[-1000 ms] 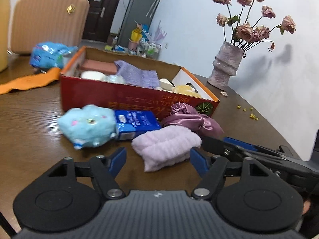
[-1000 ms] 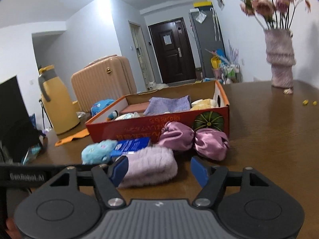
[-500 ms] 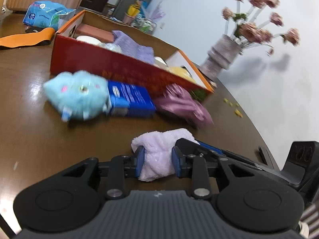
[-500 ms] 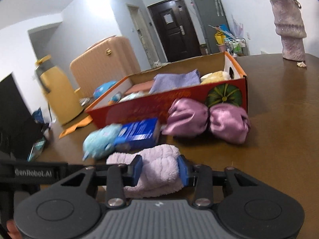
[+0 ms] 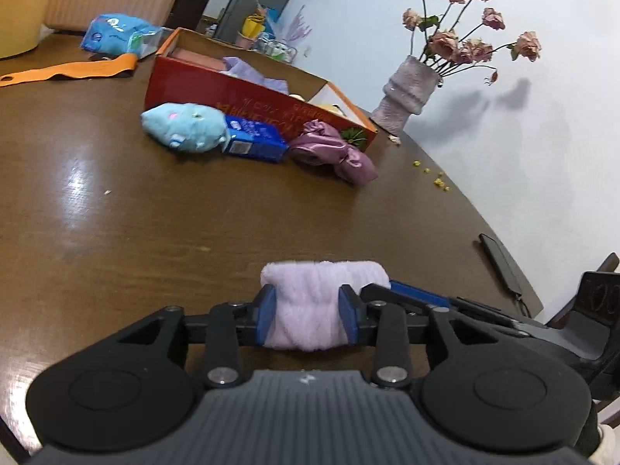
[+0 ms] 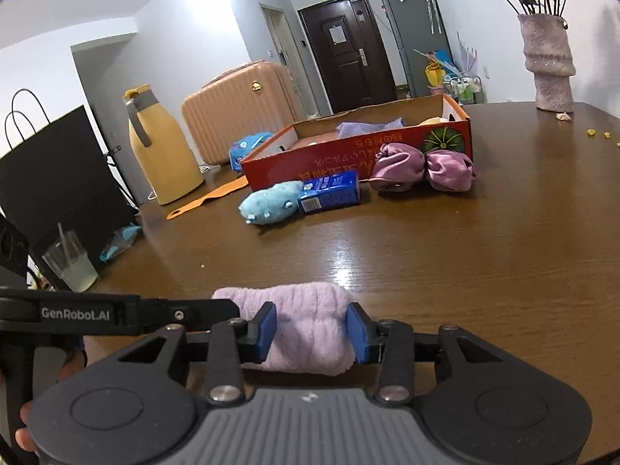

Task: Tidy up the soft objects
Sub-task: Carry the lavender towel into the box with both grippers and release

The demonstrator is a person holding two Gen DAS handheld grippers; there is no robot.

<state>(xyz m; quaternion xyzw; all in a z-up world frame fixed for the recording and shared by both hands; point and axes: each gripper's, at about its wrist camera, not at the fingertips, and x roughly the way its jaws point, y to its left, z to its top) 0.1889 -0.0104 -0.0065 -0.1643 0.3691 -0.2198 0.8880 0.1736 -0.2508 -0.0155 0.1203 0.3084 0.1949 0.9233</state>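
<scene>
Dark brown wood bench (image 6: 484,255), glossy, with light glare on it and a curved far edge. Past that edge there's a white wall, a dark door (image 6: 348,46), a peach suitcase (image 6: 240,97) and a yellow thermos jug (image 6: 162,147).

Both grippers are clamped on the same lilac towel roll (image 5: 310,302): the left gripper (image 5: 308,316) pinches one end between its blue pads, the right gripper (image 6: 312,331) pinches the other end. The roll sits at the near side of the bench; can't really tell if it's touching the wood or just above it.

Well apart from it, toward the far side, the red cardboard box (image 6: 348,155) stands open with a purple cloth (image 6: 368,126) inside. In front of the box, in a row: a blue plush toy (image 6: 269,207) touching a blue tissue pack (image 6: 329,193), then a shiny purple satin bundle (image 6: 422,168) against the box wall.

Between the roll and that row is a wide stretch of bare wood. On the right edge a dark phone (image 5: 500,263) lies near the rim, and a vase of dried roses (image 5: 407,93) stands behind the box. On the left there's a black bag (image 6: 58,178) and a plastic cup (image 6: 71,261).
</scene>
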